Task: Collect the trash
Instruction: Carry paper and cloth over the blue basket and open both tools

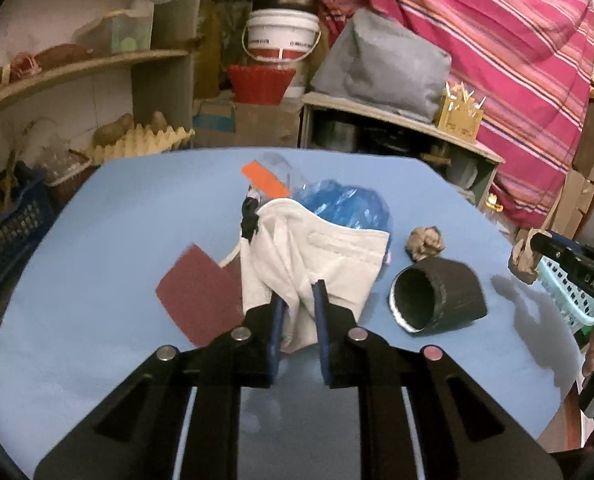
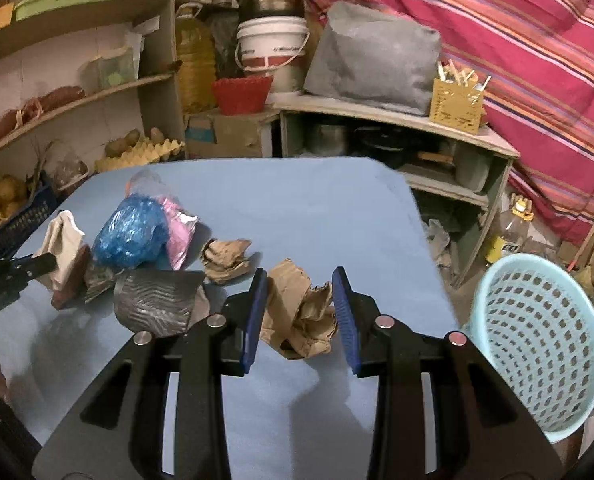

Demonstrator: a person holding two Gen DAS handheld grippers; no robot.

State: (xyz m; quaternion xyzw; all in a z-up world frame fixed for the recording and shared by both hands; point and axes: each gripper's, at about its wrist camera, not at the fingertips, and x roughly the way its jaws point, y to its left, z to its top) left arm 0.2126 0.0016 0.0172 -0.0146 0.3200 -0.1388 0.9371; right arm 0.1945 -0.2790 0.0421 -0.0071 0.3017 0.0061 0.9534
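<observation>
While both grippers work over the blue desk [image 2: 317,208], the trash lies as follows:

Left gripper [image 1: 299,294]: jaws pinched nearly together on a fold of the white cloth [image 1: 317,256]; the cloth is cream-white, limp and creased, bunched up from the desk at the near left of the pile.

Right gripper [image 2: 299,280]: jaws partly open, closed on the crumpled brown paper [image 2: 301,316]; the wad is tan, torn and heavily creased, pressed between the 2 blue pads near the desk's right edge.

Other trash on desk: blue plastic bag [image 2: 131,234], shiny and crinkled, just behind the cloth; pink foil wrapper [image 2: 179,232] touching the bag; 2nd brown paper wad [image 2: 225,258] near the wrapper; black ribbed sleeve [image 1: 437,296], lying on its side with a pale rim; dark red sheet [image 1: 199,294] flat beside the cloth; orange strip [image 1: 265,178] at the far end.

Basket: light blue perforated basket [image 2: 545,344], just off the desk's right edge.

Writing: letters on the white bucket [image 2: 271,48] are too blurred to read; "DAS" appears embossed on the right gripper's arm in the left wrist view.
</observation>
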